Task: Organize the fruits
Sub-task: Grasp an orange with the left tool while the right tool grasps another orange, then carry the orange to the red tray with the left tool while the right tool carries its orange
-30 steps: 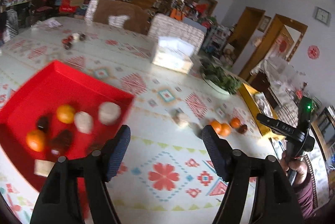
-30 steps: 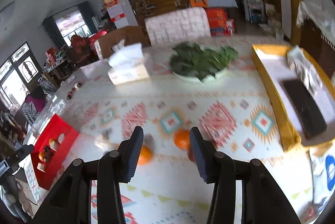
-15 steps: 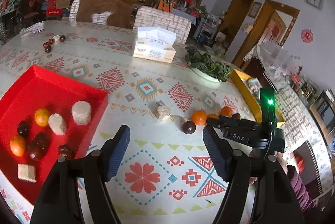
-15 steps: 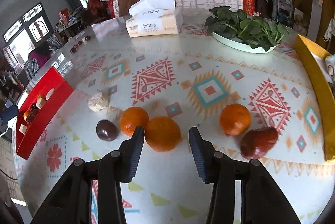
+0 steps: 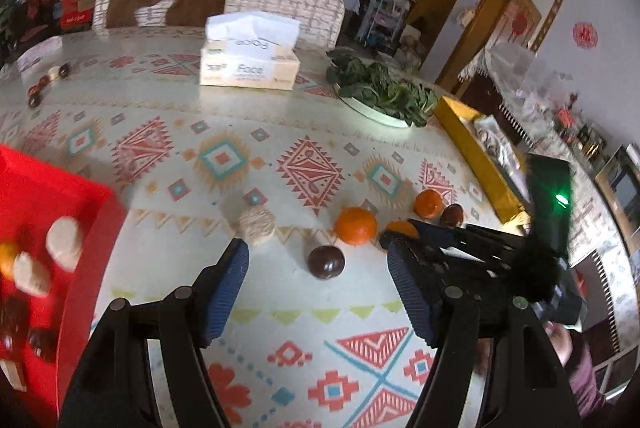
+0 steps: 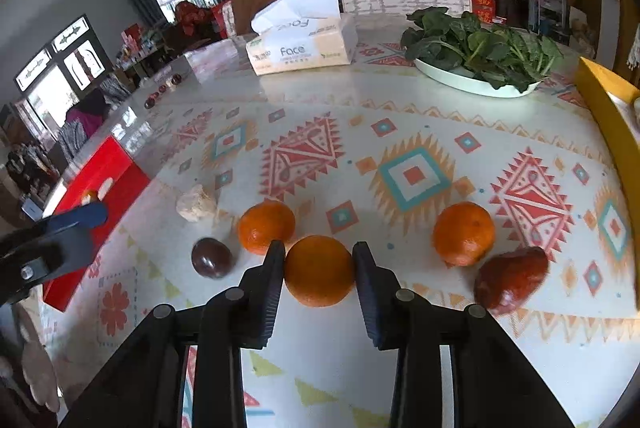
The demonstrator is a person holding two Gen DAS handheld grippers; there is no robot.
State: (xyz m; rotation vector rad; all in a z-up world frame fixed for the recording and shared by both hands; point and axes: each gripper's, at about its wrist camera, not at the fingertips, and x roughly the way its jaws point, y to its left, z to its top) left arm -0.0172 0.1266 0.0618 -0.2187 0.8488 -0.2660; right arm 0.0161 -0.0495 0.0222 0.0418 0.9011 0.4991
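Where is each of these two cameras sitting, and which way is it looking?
Left wrist: sits on the left gripper, looking down across the patterned table at a dark round fruit; its open fingers show.
Right wrist: sits on the right gripper, whose closing fingers press an orange.
Shared: tissue box, greens plate, red tray, each other's gripper.

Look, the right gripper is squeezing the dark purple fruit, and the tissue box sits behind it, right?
Not quite. The right gripper is closing around an orange, not the dark purple fruit, which lies free to its left. The right wrist view shows this. The tissue box does sit behind.
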